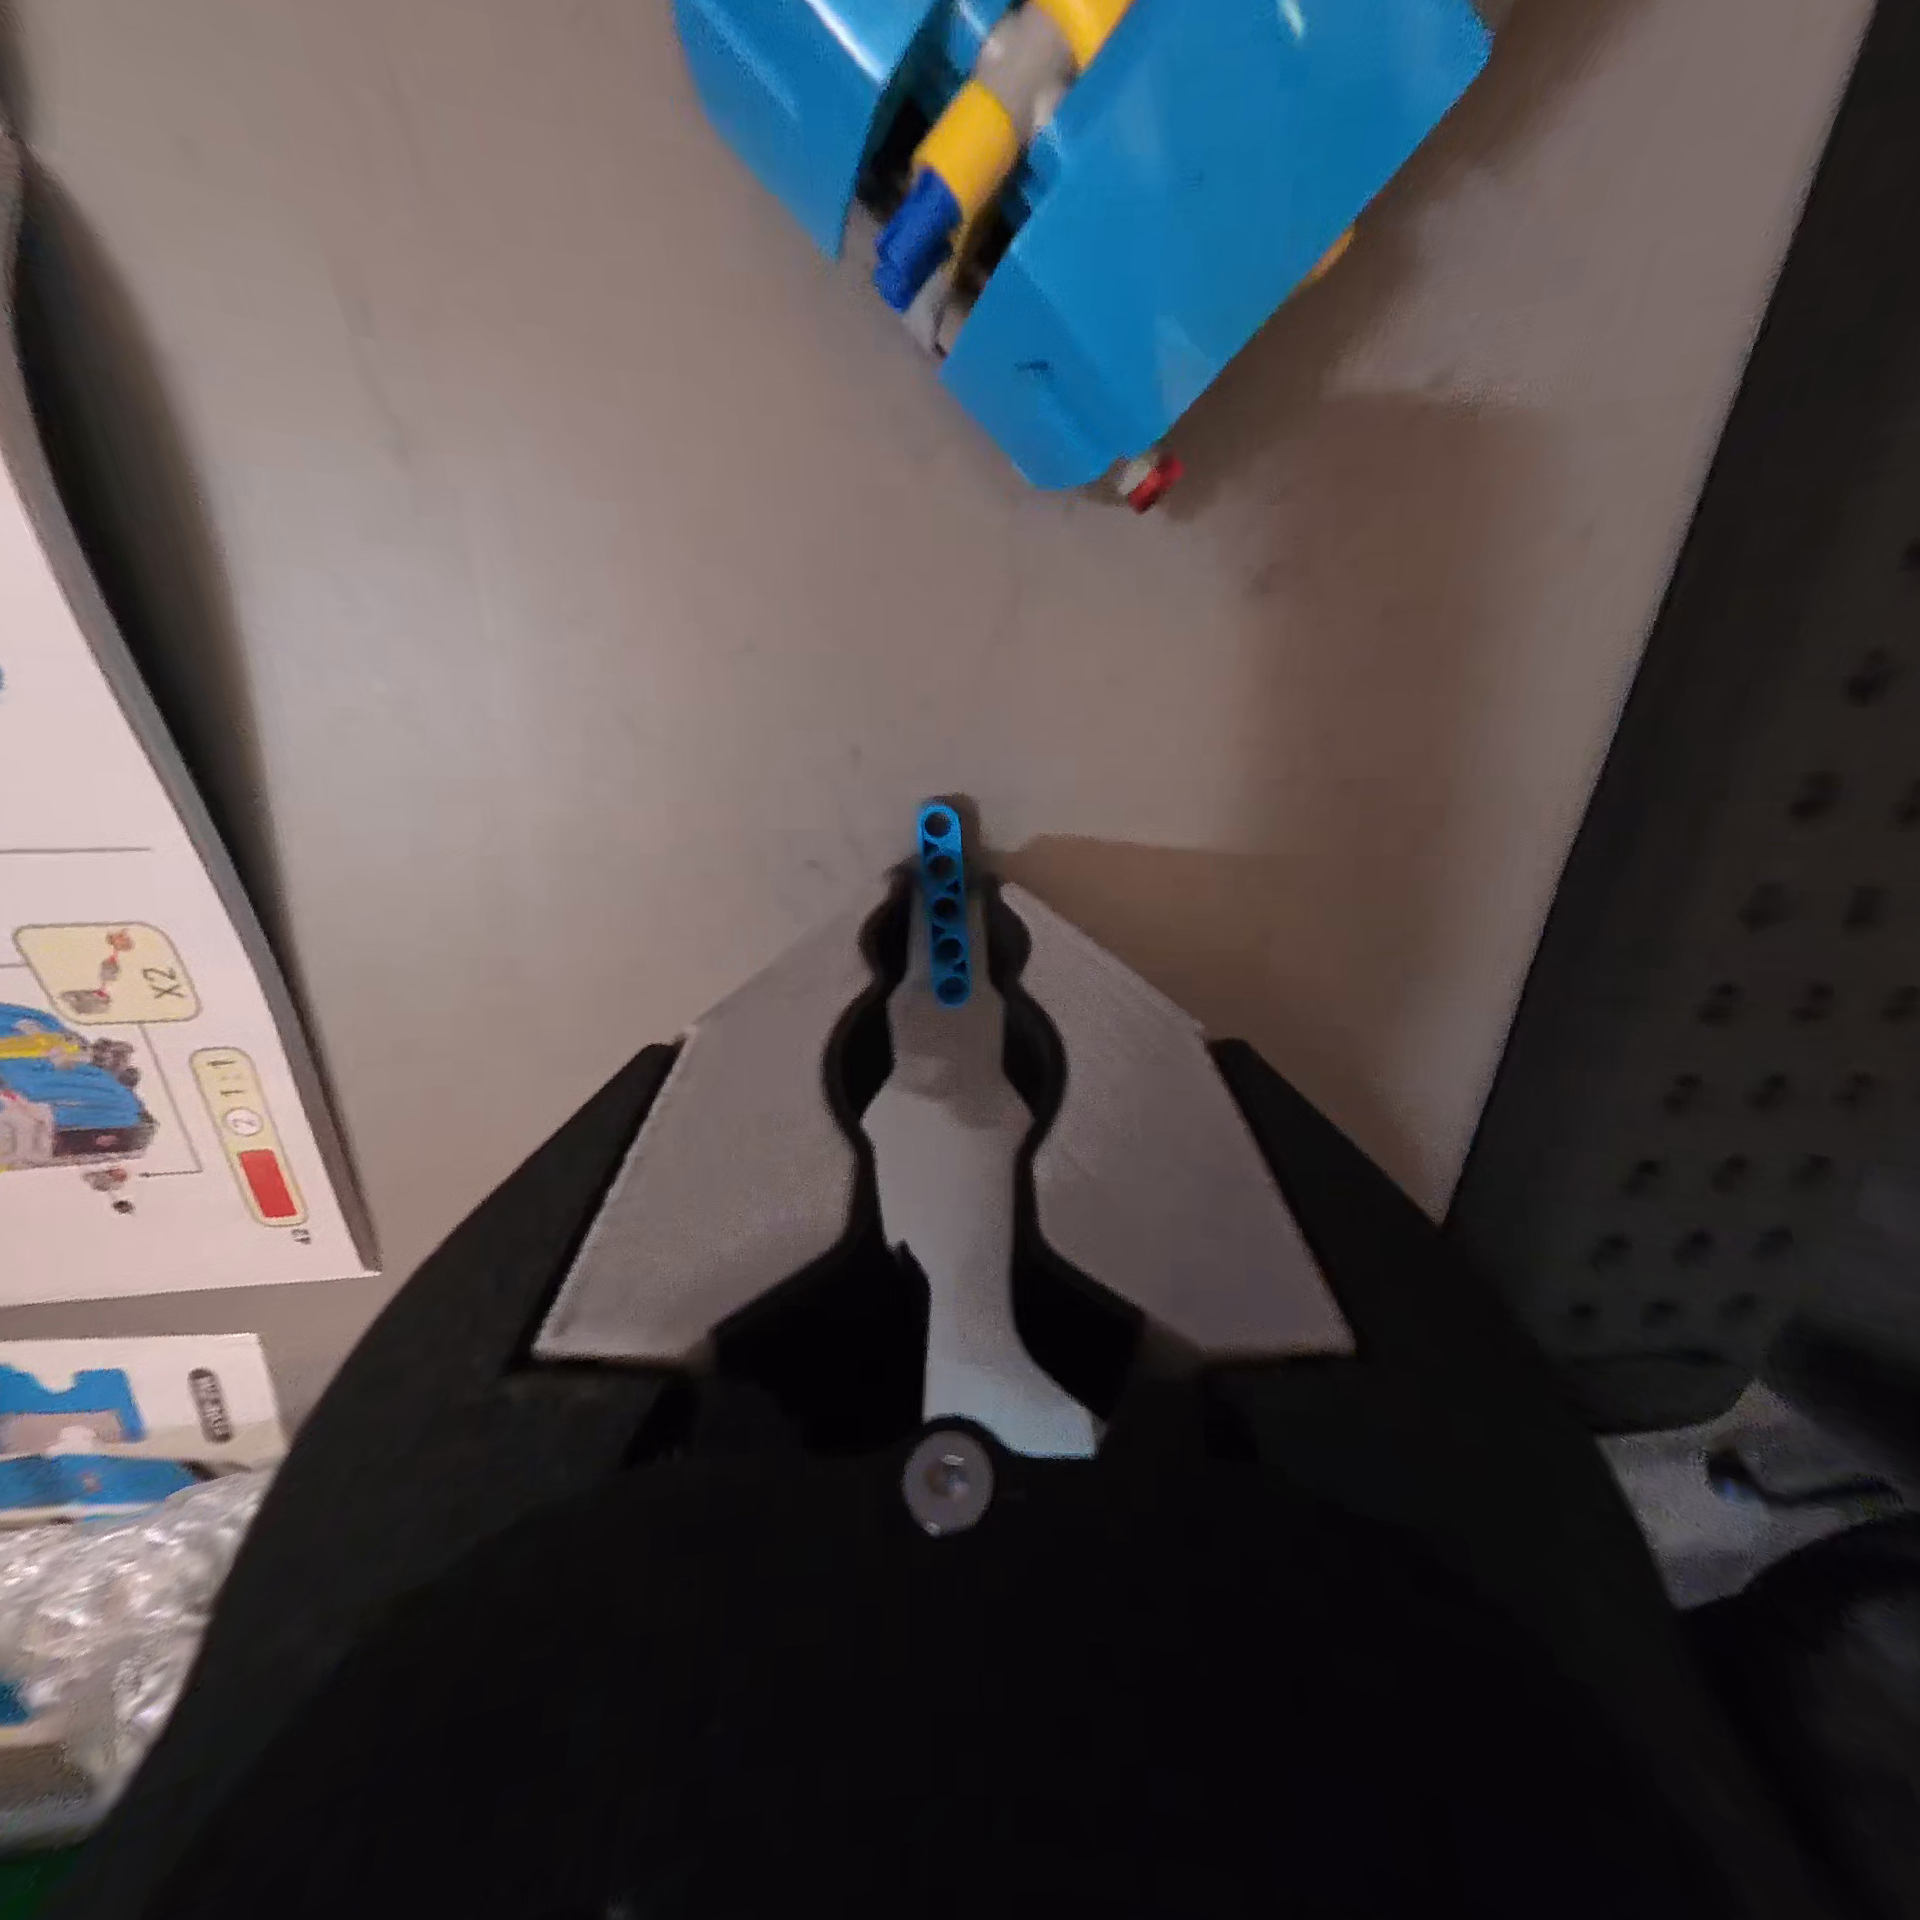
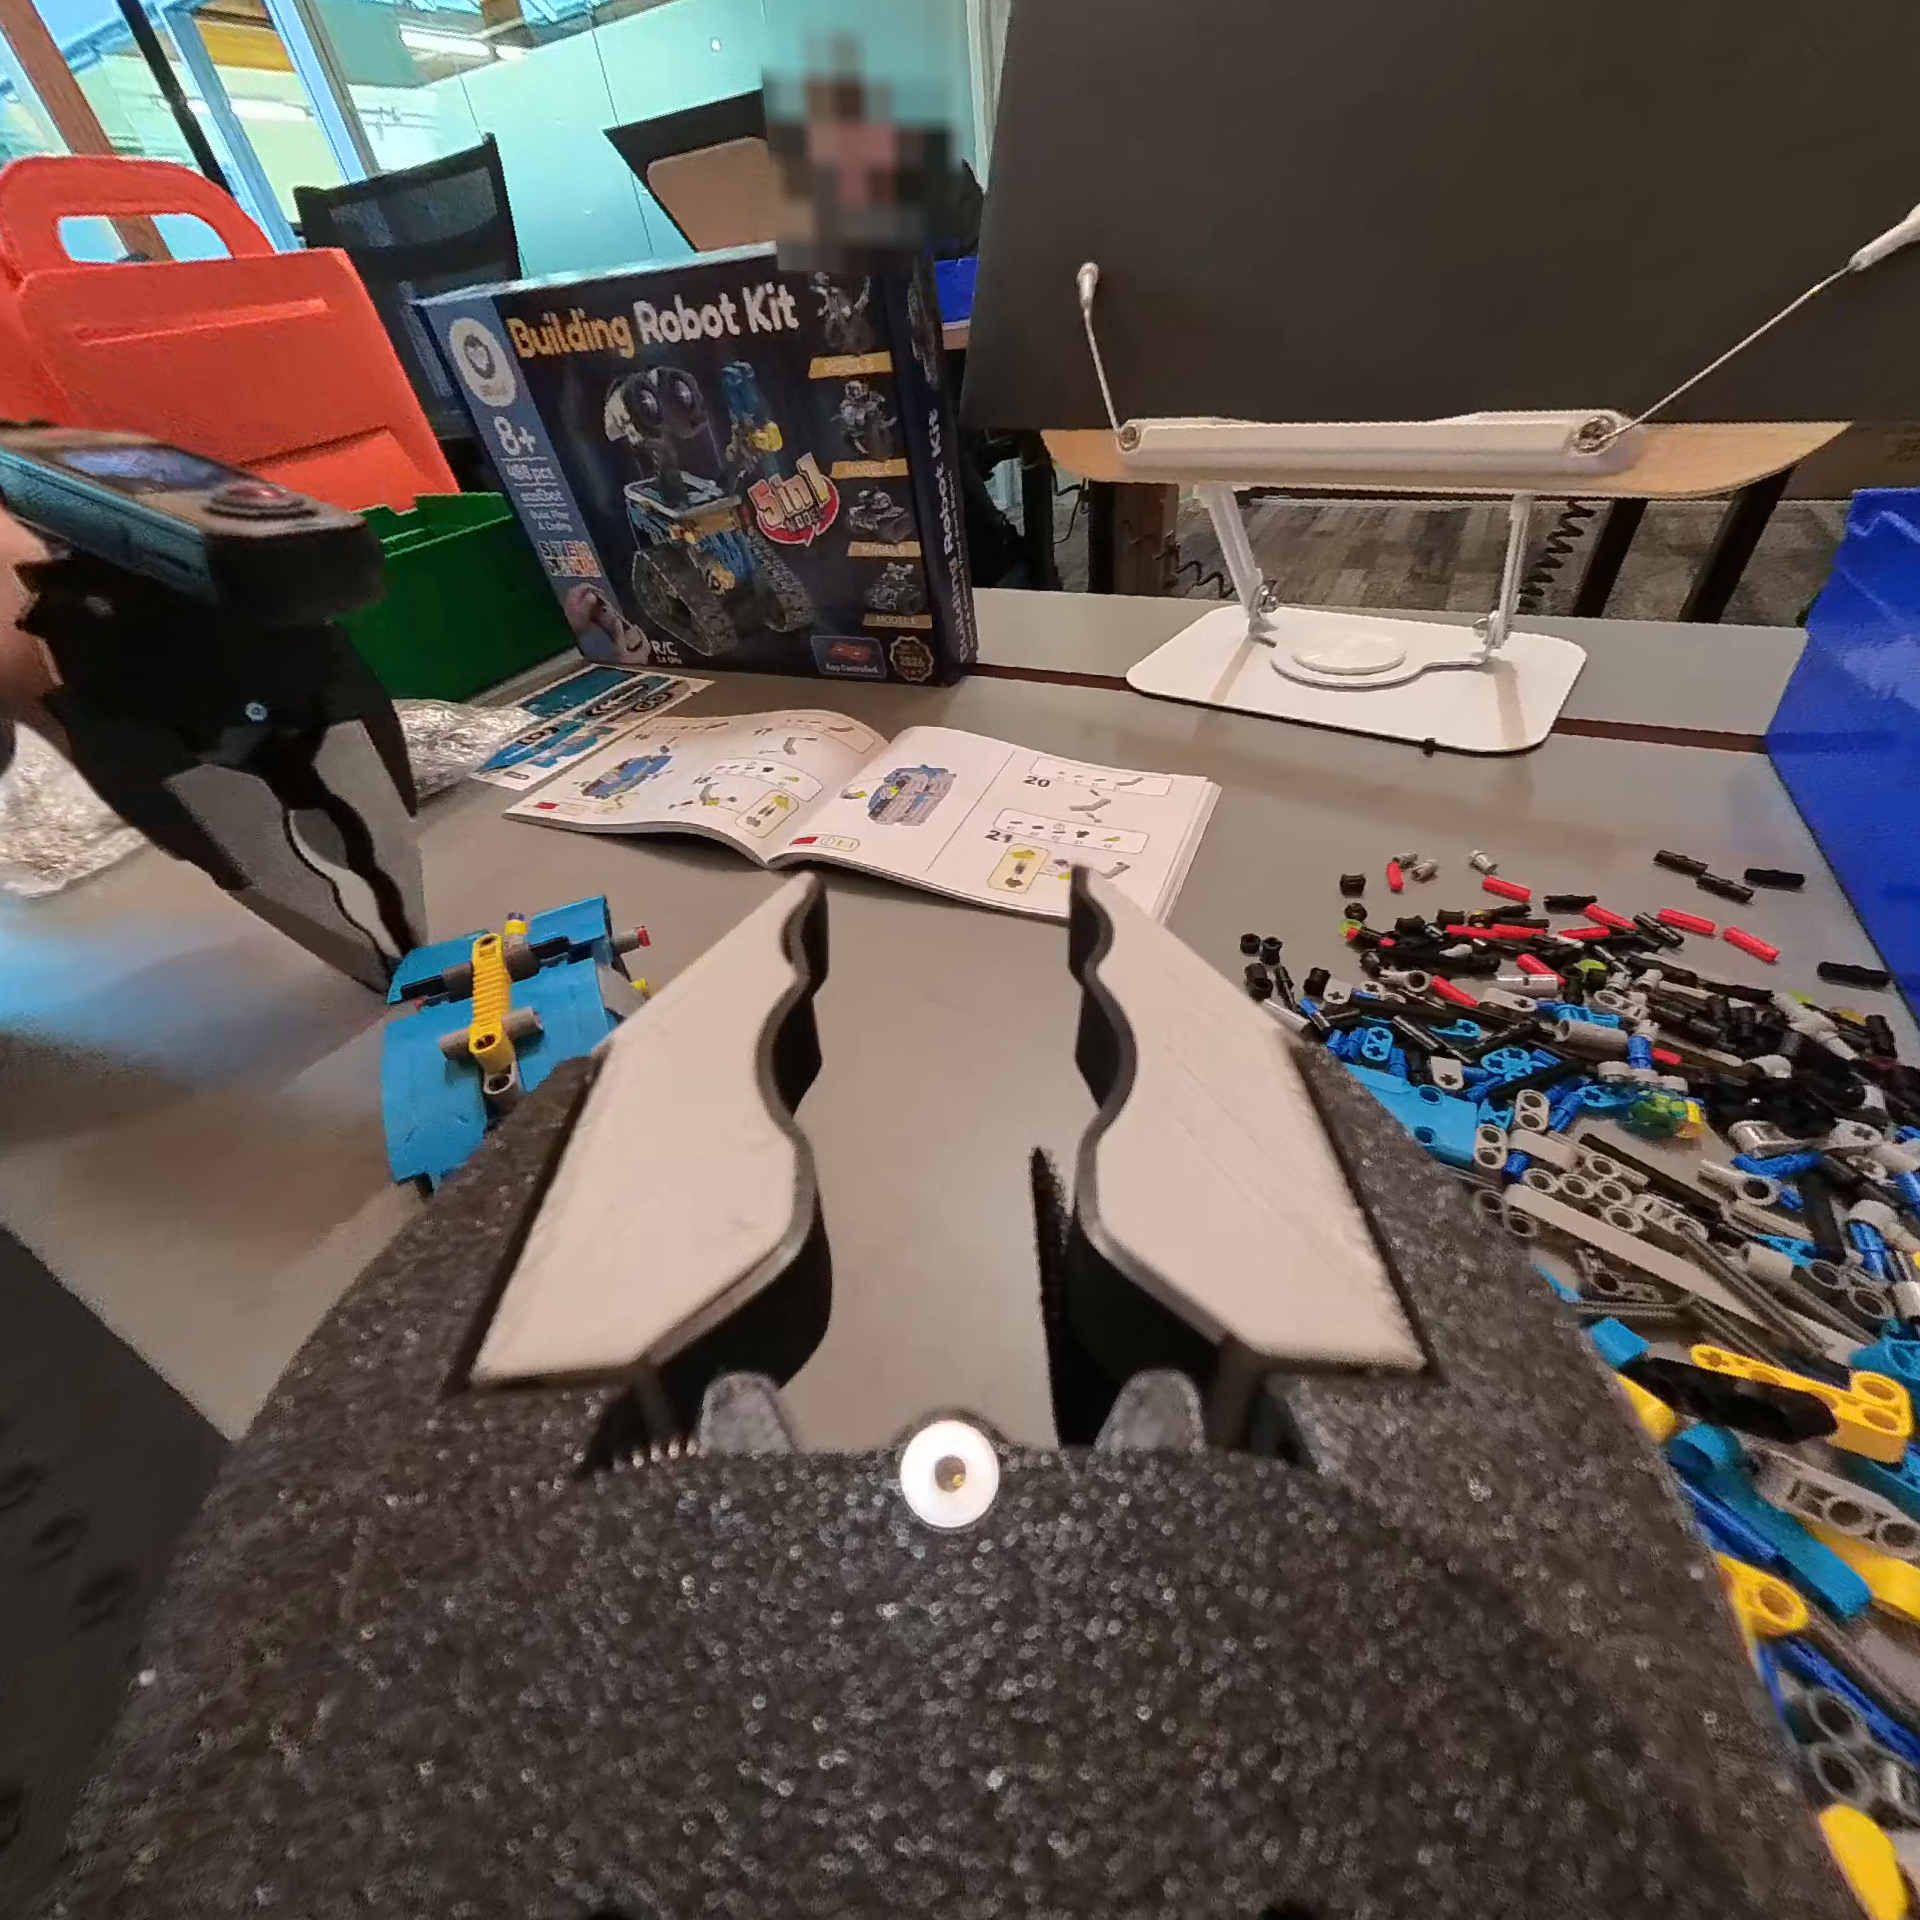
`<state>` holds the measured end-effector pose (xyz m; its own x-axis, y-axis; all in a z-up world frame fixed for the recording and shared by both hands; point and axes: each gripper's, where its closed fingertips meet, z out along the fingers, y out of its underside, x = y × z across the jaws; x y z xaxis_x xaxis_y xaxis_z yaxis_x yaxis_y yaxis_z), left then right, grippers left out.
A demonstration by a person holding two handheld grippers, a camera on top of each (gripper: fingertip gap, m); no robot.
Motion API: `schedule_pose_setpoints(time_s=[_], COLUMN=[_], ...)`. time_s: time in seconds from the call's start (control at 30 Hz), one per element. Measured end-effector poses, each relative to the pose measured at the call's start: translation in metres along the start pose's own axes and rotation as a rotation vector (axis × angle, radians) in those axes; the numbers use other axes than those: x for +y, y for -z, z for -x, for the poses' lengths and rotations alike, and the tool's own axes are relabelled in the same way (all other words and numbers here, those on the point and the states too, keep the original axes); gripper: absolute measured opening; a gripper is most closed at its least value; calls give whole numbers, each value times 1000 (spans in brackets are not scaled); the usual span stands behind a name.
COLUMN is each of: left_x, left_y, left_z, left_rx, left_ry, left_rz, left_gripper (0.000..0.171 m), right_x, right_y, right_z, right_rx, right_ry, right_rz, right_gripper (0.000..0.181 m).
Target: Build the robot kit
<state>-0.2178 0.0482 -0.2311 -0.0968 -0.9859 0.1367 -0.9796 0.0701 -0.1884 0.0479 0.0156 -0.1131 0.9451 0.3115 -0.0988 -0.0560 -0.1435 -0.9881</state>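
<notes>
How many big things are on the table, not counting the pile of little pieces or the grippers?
Dark kit box standing upright: 1
Open instruction booklet: 1
Blue built block model with a yellow beam: 1
White folding stand: 1
Blue plastic bin: 1
Total: 5

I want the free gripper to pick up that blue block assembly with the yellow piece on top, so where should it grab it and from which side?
Judging by its shape, grip the blue block assembly across its two flat blue side walls, coming down from above with the right gripper, which is open. The yellow beam and grey axles on top look too thin and loose to hold.
</notes>
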Motion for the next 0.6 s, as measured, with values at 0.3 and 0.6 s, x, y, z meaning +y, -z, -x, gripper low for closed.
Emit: schedule_pose_setpoints(time_s=[0.3,0.6], left_x=[-12,-17], left_y=[85,91], left_z=[28,56], left_rx=[13,-308], left_ry=[61,117], left_rz=[-810,-1158], left_gripper=[32,31], right_x=[-17,33], right_y=[65,140], right_z=[2,-26], right_rx=[175,392], right_ry=[-171,-239], right_rz=[-71,192], right_gripper=[44,30])
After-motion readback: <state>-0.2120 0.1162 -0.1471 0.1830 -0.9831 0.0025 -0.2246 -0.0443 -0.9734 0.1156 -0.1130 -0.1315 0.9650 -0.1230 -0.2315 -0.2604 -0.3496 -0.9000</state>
